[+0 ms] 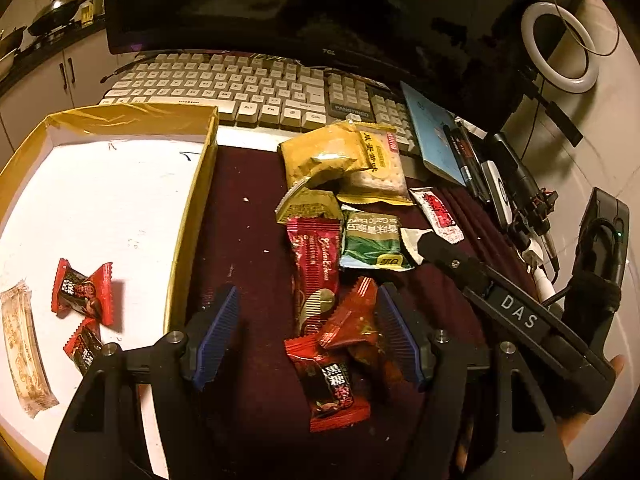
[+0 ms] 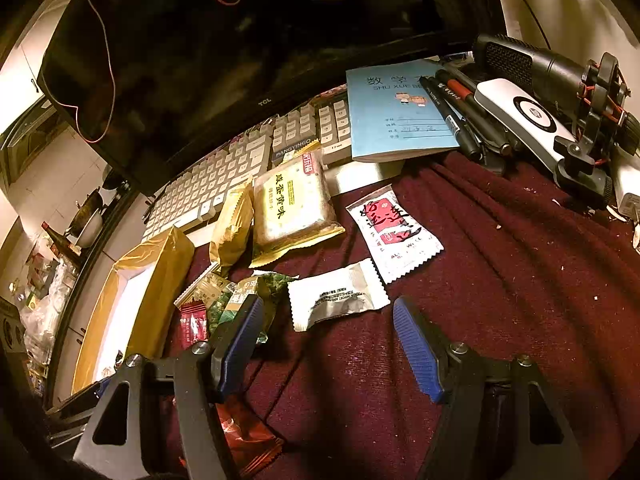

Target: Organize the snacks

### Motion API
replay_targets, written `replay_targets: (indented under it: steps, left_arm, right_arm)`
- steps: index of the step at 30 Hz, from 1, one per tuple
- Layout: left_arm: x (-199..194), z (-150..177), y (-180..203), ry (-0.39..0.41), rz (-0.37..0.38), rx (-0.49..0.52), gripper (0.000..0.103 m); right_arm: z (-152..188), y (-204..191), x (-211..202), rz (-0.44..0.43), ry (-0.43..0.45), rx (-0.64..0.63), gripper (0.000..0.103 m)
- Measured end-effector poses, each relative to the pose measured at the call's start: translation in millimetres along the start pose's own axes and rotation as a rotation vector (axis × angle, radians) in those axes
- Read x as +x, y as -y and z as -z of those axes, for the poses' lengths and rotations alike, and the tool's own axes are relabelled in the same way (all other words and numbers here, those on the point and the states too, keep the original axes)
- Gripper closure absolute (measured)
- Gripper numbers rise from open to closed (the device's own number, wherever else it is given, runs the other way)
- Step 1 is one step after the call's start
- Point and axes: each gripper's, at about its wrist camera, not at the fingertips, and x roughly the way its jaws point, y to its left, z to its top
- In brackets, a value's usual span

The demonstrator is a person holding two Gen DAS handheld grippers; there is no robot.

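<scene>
On the maroon cloth (image 2: 500, 280) beside the keyboard (image 1: 240, 88), loose snacks lie heaped: a yellow cracker pack (image 1: 376, 168), a green pea packet (image 1: 372, 240), a long red bar wrapper (image 1: 314, 264), and red twist-end candies (image 1: 332, 384) nearest the left gripper (image 1: 308, 332). Its fingers are spread wide, blue ribbed pads on either side of the red candies, pinching nothing; judged to be lined up for a pick, as the pile sits directly ahead. At the cloth's left edge stands an open cardboard box (image 1: 192, 200) with yellow taped walls and a white floor; two red candies (image 1: 82, 292) and a pale long wrapper (image 1: 26, 348) already lie inside, so it is probably the collecting bin.

Right gripper (image 2: 328, 344) hangs with fingers likewise spread and empty, a white sachet (image 2: 338, 294) just beyond its tips, a red-and-white sachet (image 2: 394, 232) further on.

Materials: crinkled foil and plastic film with serrated seals, light and slippery; the cloth is ribbed and linty with crumbs. A blue notebook (image 2: 396, 116) and pens (image 2: 460, 112) crowd the far right corner.
</scene>
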Motion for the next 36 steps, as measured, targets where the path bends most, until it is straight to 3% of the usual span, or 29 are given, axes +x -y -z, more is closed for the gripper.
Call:
replay_targets:
  steps: [36]
  left_arm:
    - [1, -2, 17, 0.009, -0.010, 0.021, 0.033]
  right_arm:
    - [0, 0, -3, -0.022, 0.011, 0.002, 0.033]
